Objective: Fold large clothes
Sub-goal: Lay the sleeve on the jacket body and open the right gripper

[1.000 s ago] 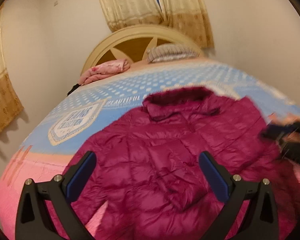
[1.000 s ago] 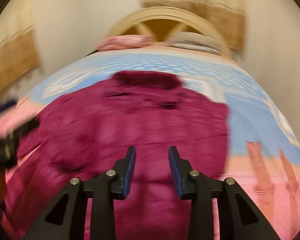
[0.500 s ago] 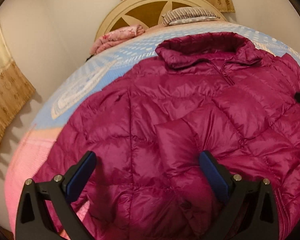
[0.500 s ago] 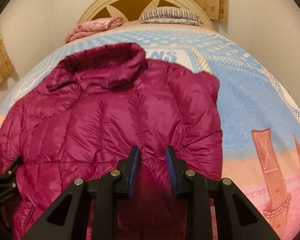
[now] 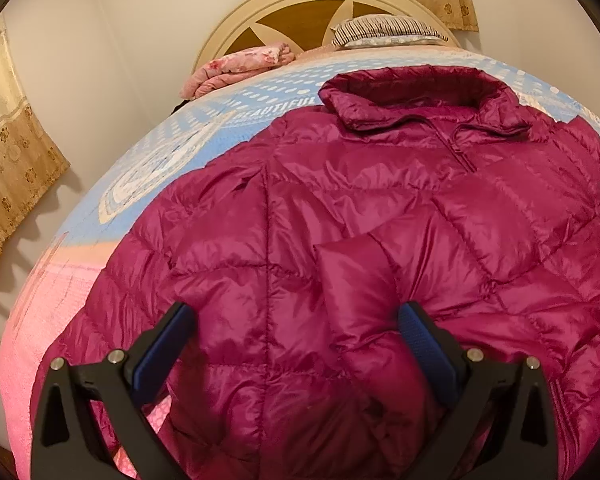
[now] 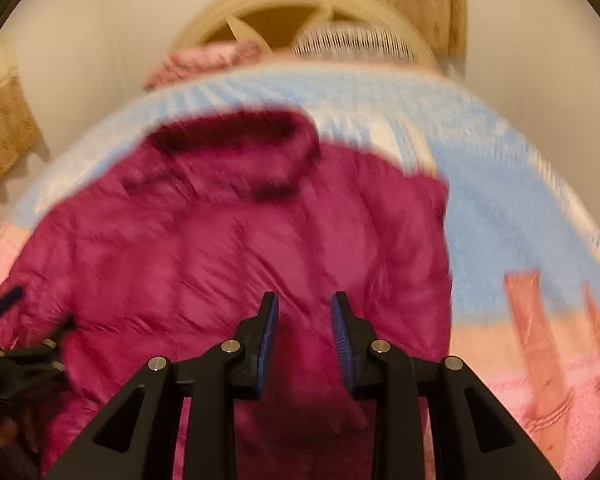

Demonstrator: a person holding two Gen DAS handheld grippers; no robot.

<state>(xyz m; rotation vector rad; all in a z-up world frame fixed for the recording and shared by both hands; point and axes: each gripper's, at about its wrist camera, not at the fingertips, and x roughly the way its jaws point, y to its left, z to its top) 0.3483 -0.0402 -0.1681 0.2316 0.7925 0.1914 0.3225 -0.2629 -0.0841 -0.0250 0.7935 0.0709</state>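
A magenta quilted down jacket [image 5: 340, 240] lies spread front-up on the bed [image 5: 140, 184], collar toward the headboard [image 5: 308, 4] and hem toward the cameras. Its zip is closed at the neck, and a sleeve lies folded across the chest. The bed carries a blue and pink patterned blanket; at its head sit a folded pink floral quilt [image 5: 240, 66] and a striped pillow [image 5: 384, 30], side by side against the headboard. Beige curtains [image 5: 16, 168] hang on the walls.

The left gripper [image 5: 296, 344] hangs low over the jacket's lower front with its jaws wide apart and the puffy fabric swelling up between them; the blue pads [image 5: 162, 352] do not press on it.

The right gripper [image 6: 304, 332] is over the jacket's right half near the hem, jaws only narrowly apart. That view is smeared by motion, so whether the fingers are touching the fabric is hard to say, but nothing appears pinched in the gap. The left gripper's dark frame shows at the left edge there.
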